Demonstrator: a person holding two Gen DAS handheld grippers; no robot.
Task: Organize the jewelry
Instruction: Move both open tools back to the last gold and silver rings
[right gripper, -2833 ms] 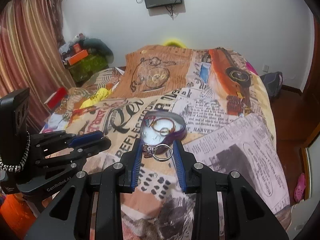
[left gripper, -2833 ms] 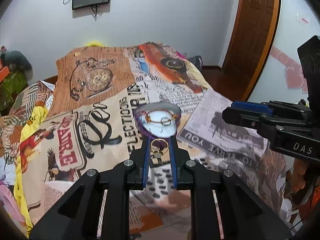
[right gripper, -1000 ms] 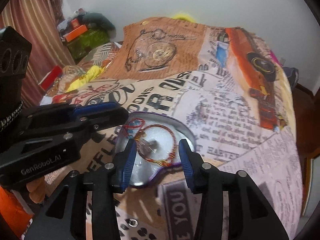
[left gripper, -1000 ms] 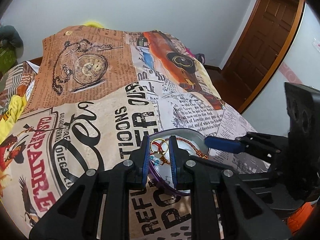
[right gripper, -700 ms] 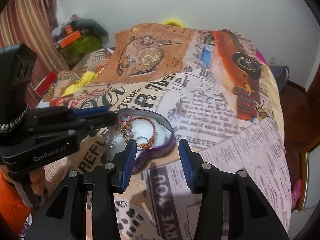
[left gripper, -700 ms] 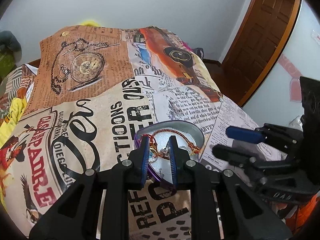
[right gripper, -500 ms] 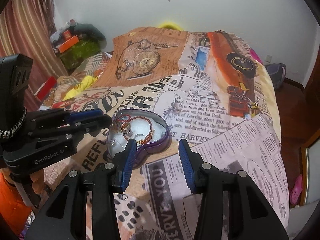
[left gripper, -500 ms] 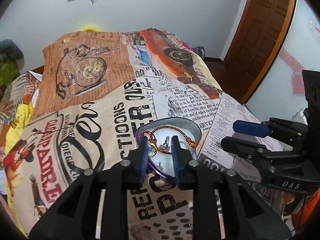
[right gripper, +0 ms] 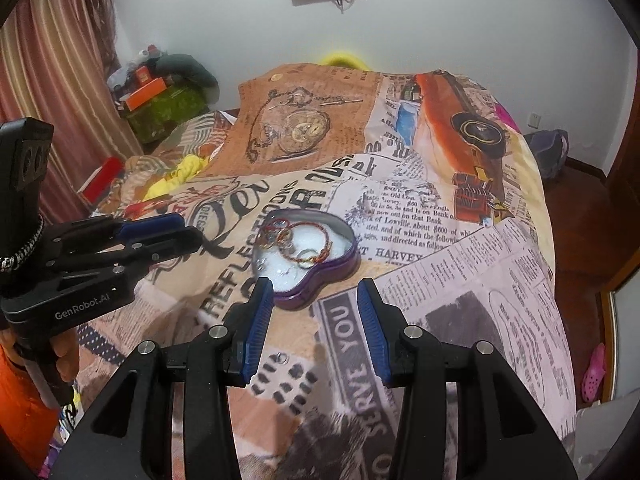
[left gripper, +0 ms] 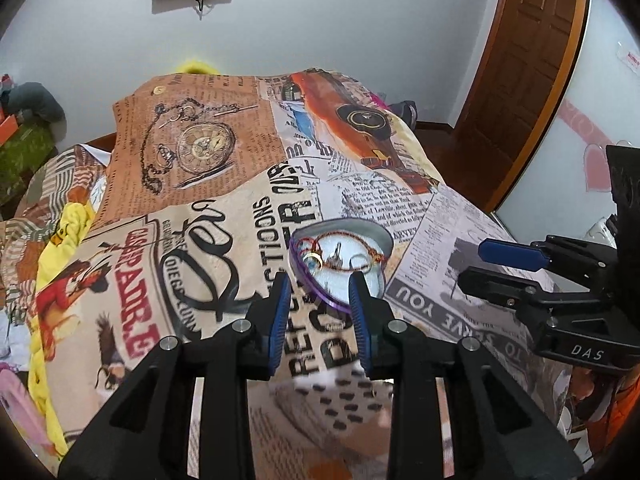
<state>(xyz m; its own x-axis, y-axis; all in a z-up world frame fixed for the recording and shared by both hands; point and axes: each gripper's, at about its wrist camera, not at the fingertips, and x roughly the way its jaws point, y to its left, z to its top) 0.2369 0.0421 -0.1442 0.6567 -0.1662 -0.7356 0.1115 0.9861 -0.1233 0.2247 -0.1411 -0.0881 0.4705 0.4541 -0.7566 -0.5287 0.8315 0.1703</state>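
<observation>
A purple heart-shaped tin (right gripper: 328, 274) lies open on the bed. It also shows in the left wrist view (left gripper: 320, 296). Inside lie a red-and-gold cord bracelet (right gripper: 316, 256), a gold ring (left gripper: 313, 258) and small silver pieces. My left gripper (left gripper: 319, 292) is open and empty, just short of the tin's near edge. My right gripper (right gripper: 315, 296) is open and empty, behind the tin's near point. A small silver ring (right gripper: 282, 357) lies on the cover between the right gripper's fingers, below the tin.
The bed is covered by a newspaper-print cover (right gripper: 420, 208) with a pocket watch and an orange car. A curtain (right gripper: 52, 92) and clutter stand at the left. A wooden door (left gripper: 528, 52) is at the right. The bed's edge drops to a wooden floor (right gripper: 576, 208).
Both grippers carried rings to the tin, opened over it and let them go inside. Both have since drawn back from the tin, empty, and the left jaws have widened.
</observation>
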